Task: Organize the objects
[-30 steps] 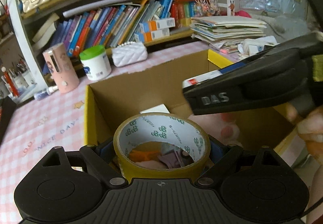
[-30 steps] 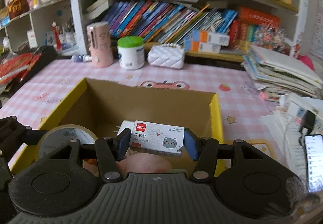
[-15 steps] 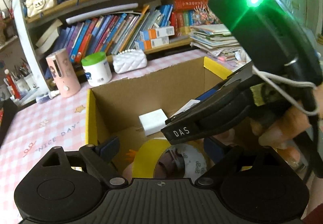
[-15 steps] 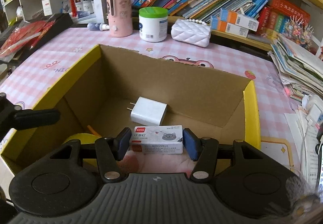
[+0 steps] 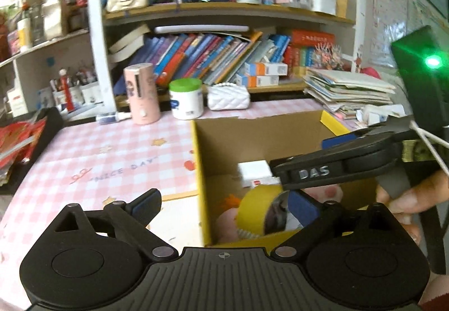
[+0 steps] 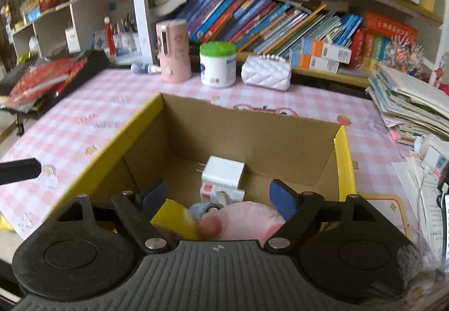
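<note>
- Your left gripper [image 5: 224, 208] stands wide open with nothing between its pads; it hangs over the near-left corner of the cardboard box [image 5: 269, 131], half above the pink checked surface [image 5: 112, 153].
- Your right gripper [image 6: 219, 193] is also spread open and empty, poised above the box interior.
- The things to be sorted are in the box: the yellow tape roll [image 5: 259, 205] lies tilted on the pink plush toy [image 6: 247, 215], the small staples box [image 6: 221, 193] sits just behind it, touching the white charger [image 6: 223, 173] at the back.
- Judging by that, both drops look done, so the step in hand is pulling clear.
- Lift each gripper straight up before swinging sideways; the yellow box rim is close to both, and a sideways drag could tip or shift the box.
- The two grippers are near one another over the box, the right one crossing the left camera's view. Withdraw one at a time, or part them outward, so they don't knock.
- Leave the jaws open as you rise, so nothing gets caught and carried back out.
- The tape roll rests on soft plush and may roll; don't nudge it.
</note>
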Available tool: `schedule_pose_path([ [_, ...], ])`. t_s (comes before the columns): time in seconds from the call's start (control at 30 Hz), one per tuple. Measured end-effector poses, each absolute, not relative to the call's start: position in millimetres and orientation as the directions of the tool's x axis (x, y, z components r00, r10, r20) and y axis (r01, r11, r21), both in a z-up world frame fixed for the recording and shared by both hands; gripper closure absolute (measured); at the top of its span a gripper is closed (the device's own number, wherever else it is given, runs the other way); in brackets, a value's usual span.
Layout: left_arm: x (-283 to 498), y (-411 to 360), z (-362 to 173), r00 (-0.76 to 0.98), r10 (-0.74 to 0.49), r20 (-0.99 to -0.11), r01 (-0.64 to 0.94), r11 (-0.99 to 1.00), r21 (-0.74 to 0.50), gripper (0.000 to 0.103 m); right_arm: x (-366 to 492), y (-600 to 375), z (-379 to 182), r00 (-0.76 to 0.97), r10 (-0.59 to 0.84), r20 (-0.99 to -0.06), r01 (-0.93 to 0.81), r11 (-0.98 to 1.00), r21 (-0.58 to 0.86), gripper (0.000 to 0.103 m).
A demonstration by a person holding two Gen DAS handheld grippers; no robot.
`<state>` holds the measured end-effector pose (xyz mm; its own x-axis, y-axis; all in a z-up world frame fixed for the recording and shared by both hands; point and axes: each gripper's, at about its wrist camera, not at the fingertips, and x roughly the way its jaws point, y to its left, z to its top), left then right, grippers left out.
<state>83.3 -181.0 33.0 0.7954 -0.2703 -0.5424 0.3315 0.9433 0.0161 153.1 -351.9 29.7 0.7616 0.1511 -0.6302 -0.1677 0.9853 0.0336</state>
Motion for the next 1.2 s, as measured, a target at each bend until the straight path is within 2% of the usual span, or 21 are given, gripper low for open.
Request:
schedule_pose_path([
  [0.23,67,-146,33,0.827,-0.165,-0.537,0.209,0.978,0.022,0.004,115,-330,41,0.824,0.069,-0.563,-0.063,0.998,0.030,0.016],
  [0.4,56,-121,27,0.823,-0.068,-0.565,0.116,0.992,0.049,0.004,87,-309,43,0.843,0.014,-0.538,-0.009,1.000,0.013,0.012],
  [0.87,8,-86,16,0.795,-0.016,-0.607,0.101,0.989,0.106,0.001,18,-251,20,0.788,-0.115,-0.605,0.099,0.993,-0.060,0.000],
  [1.2,-15,-68,12,0.777,0.001,-0.630,0.080,0.992,0.100,0.001,-16,-227,13,0.765,-0.165,-0.623,0.140,0.986,-0.090,0.000],
])
